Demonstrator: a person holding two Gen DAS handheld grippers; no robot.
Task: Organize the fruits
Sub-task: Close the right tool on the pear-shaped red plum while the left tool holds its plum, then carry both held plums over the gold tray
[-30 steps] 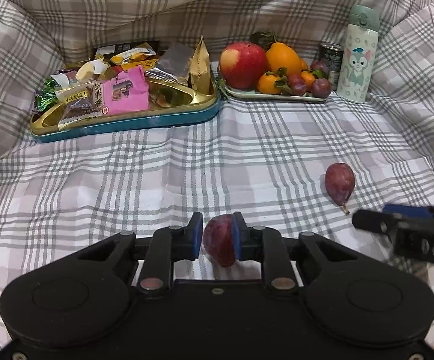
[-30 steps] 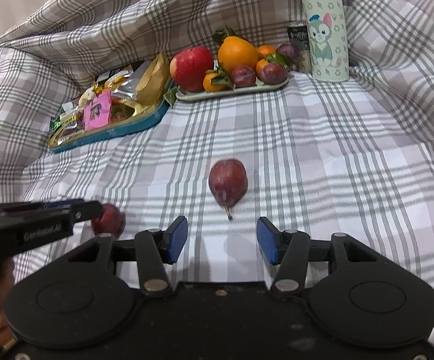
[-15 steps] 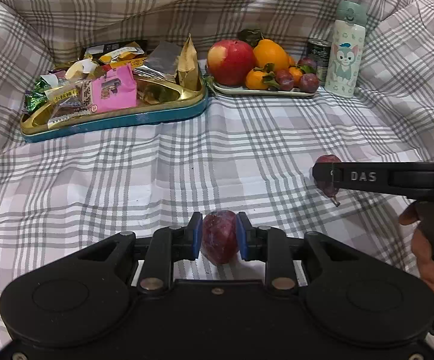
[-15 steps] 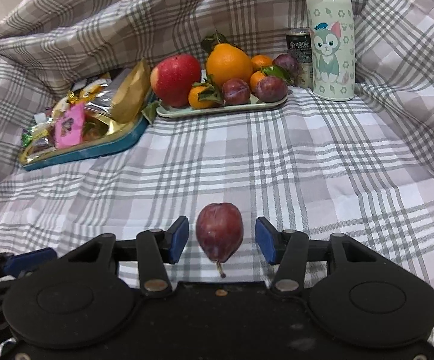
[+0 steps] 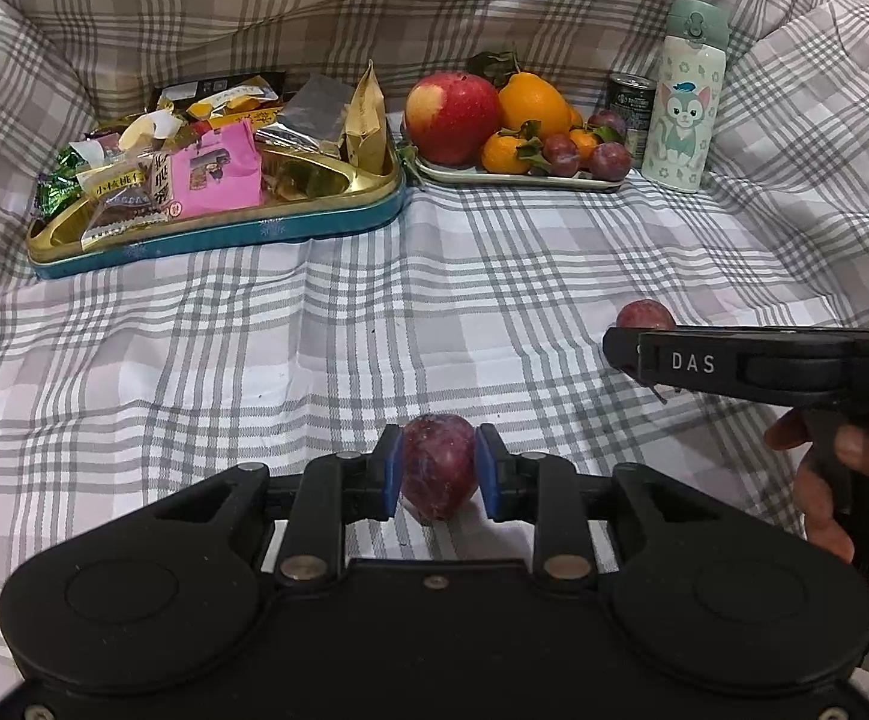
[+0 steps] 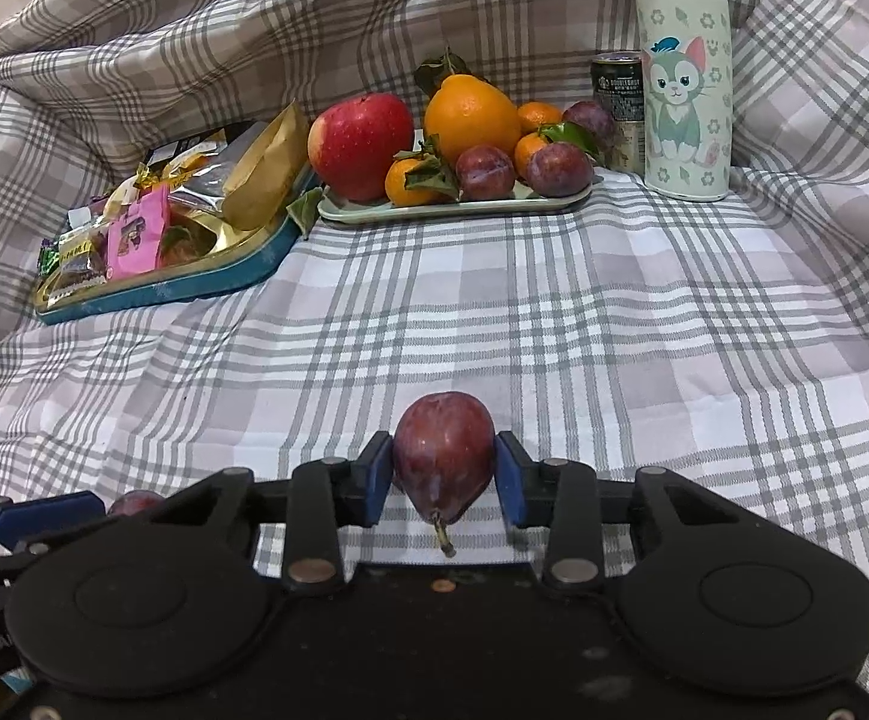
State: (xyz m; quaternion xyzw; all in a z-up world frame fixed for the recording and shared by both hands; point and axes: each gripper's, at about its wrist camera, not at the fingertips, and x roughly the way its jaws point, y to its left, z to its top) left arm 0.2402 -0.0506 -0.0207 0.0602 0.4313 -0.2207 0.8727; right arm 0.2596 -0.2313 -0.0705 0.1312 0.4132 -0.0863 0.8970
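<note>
My left gripper (image 5: 437, 471) is shut on a dark red plum (image 5: 437, 456) that rests low on the plaid cloth. In the right wrist view my right gripper (image 6: 443, 474) has a second plum (image 6: 443, 444), stem toward the camera, between its blue pads. Its jaws are closing and both pads touch the fruit. From the left wrist view the right gripper (image 5: 632, 354) shows side-on, hiding most of that plum (image 5: 644, 313). At the back a pale tray (image 6: 452, 210) holds an apple (image 6: 359, 144), an orange (image 6: 470, 114), tangerines and plums.
A teal and gold tin (image 5: 224, 234) full of snack packets sits at the back left. A cat-print bottle (image 5: 683, 102) and a dark can (image 5: 629, 102) stand right of the fruit tray. Plaid cloth rises in folds on all sides. A person's hand (image 5: 824, 468) grips the right tool.
My right gripper moved forward and down over the stemmed plum, and its jaws closed from wide apart onto it. The left gripper stayed shut on its plum.
</note>
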